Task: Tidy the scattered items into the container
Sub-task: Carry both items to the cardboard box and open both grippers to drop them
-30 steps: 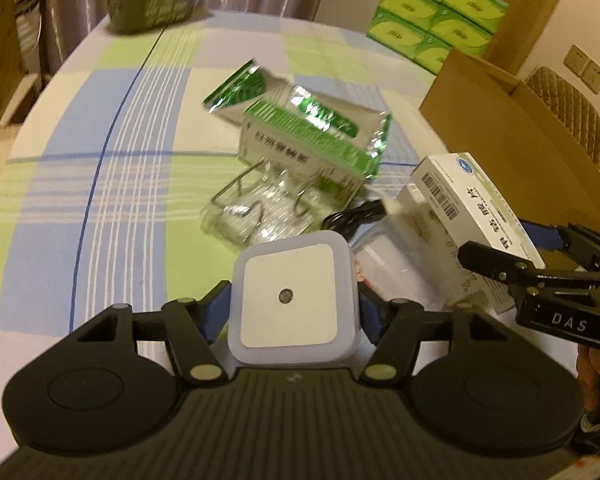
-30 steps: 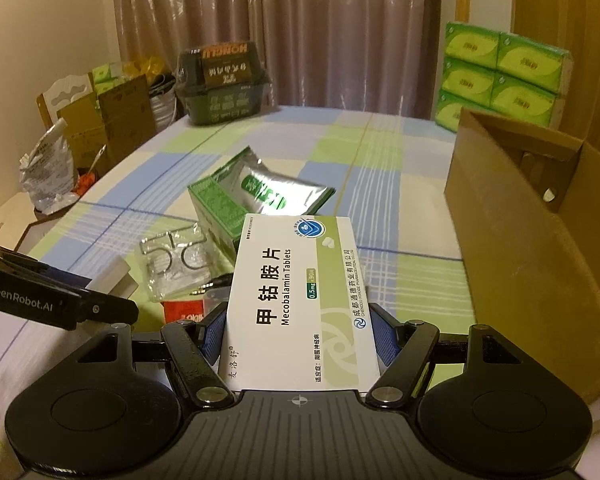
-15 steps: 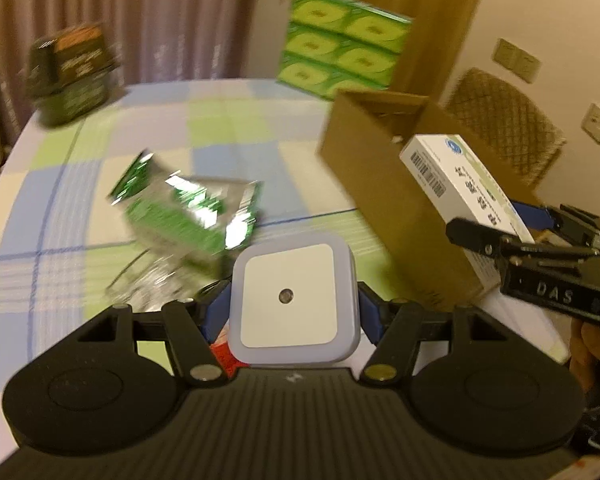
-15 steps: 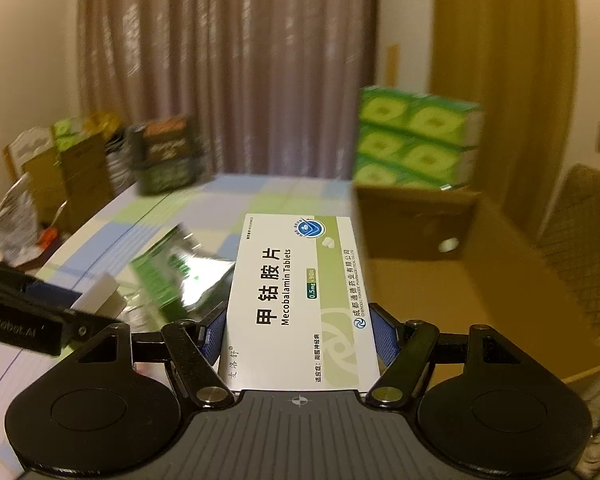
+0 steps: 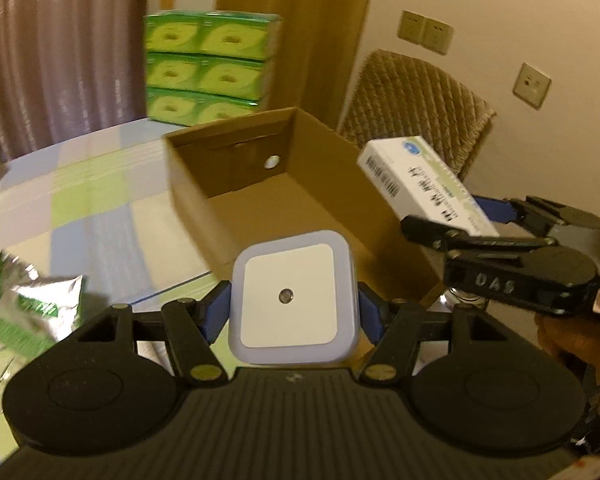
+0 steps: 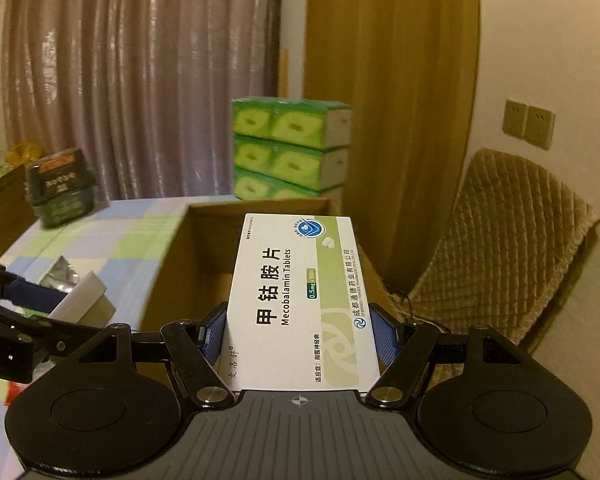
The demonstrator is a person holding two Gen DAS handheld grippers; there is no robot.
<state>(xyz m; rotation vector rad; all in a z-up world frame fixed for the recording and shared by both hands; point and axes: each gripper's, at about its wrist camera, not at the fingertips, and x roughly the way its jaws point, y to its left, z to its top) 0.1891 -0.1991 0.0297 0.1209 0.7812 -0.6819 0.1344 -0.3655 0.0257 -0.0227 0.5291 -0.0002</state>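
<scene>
My left gripper (image 5: 294,316) is shut on a square white night light (image 5: 290,298), its blue pads pressing both sides. It hangs over the near left corner of the open cardboard box (image 5: 236,216), whose inside looks bare. My right gripper (image 6: 300,328) is shut on a white and green tablet box (image 6: 300,300) and points at the cardboard box (image 6: 208,264) from its near end. In the left wrist view the right gripper (image 5: 456,220) carries the tablet box (image 5: 424,184) above the box's right wall. The night light (image 6: 84,300) shows at the left of the right wrist view.
A green foil packet (image 5: 32,312) lies on the checked tablecloth (image 5: 80,208) at the left. Stacked green tissue packs (image 5: 208,68) stand behind the box. A woven chair (image 5: 416,108) is at the right, a dark container (image 6: 60,188) at the table's far left.
Both grippers rose and swung right from the scattered items to the cardboard box, each keeping its load. The box's inside has come into view.
</scene>
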